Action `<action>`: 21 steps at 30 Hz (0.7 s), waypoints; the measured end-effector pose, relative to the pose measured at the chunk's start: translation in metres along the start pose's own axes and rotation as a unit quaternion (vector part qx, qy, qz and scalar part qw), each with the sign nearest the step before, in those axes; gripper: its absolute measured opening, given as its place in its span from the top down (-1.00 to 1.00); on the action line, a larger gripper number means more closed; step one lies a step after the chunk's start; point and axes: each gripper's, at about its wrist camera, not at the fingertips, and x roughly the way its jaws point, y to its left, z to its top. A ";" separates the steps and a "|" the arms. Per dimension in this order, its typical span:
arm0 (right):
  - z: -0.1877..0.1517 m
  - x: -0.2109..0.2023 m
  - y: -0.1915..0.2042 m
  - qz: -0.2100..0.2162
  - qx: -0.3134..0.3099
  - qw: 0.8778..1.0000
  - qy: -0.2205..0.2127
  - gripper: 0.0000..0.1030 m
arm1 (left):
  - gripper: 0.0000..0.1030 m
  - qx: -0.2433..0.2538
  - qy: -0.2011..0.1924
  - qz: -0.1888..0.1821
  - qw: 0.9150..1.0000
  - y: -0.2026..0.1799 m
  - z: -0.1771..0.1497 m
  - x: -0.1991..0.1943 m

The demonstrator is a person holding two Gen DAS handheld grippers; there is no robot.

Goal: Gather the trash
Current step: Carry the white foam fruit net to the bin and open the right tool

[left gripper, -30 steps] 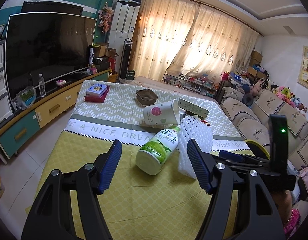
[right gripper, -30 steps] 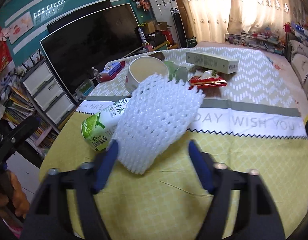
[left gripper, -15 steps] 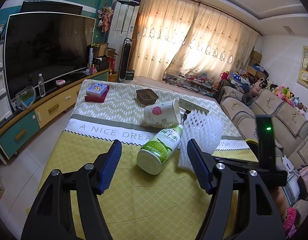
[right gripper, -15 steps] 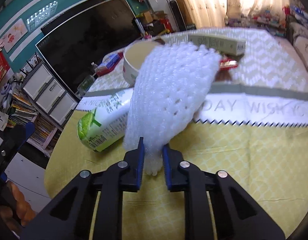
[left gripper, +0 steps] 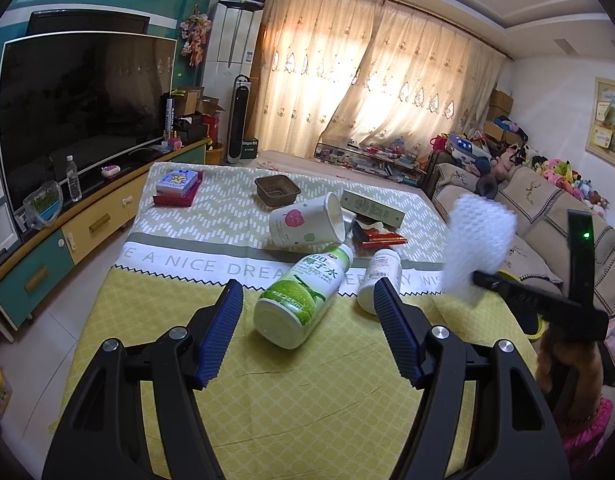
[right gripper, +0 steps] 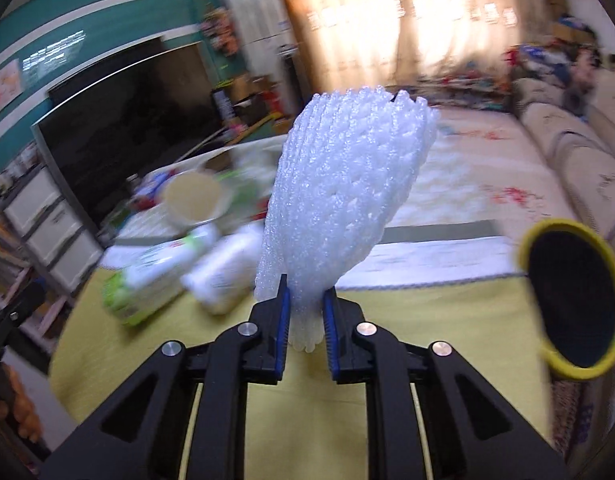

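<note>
My right gripper [right gripper: 304, 312] is shut on a white foam net sleeve [right gripper: 347, 196] and holds it lifted above the table; the sleeve also shows in the left wrist view [left gripper: 477, 244] at the right. My left gripper [left gripper: 307, 320] is open and empty, low over the table, with a green-labelled bottle [left gripper: 303, 296] lying on its side between its fingertips. A small white bottle [left gripper: 379, 276] lies beside it. A tipped paper cup [left gripper: 307, 226], a red wrapper [left gripper: 377, 236] and a long green box [left gripper: 371, 208] lie behind.
A yellow-rimmed bin opening [right gripper: 573, 304] is at the table's right edge. A brown tray [left gripper: 277, 190] and books [left gripper: 177, 186] lie at the far end of the yellow tablecloth [left gripper: 291, 408]. A TV cabinet [left gripper: 47, 248] stands left, a sofa [left gripper: 547, 232] right.
My right gripper closed on the foam sleeve, lifted it off the table and carried it right, uncovering the small white bottle. The left gripper has hardly moved.
</note>
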 end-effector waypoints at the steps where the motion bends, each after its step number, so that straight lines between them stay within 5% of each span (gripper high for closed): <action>1: 0.001 -0.005 -0.016 -0.018 0.010 1.000 -0.006 0.71 | -0.31 0.001 0.002 -0.001 1.000 -0.001 0.000 0.001; 12: -0.013 -0.032 -0.165 -0.210 0.099 0.972 -0.020 0.69 | -0.32 0.015 0.020 -0.013 1.000 -0.021 -0.003 0.019; 21: -0.026 0.011 -0.204 -0.242 0.105 0.964 0.029 0.50 | -0.32 0.029 0.031 -0.016 0.999 -0.033 -0.002 0.030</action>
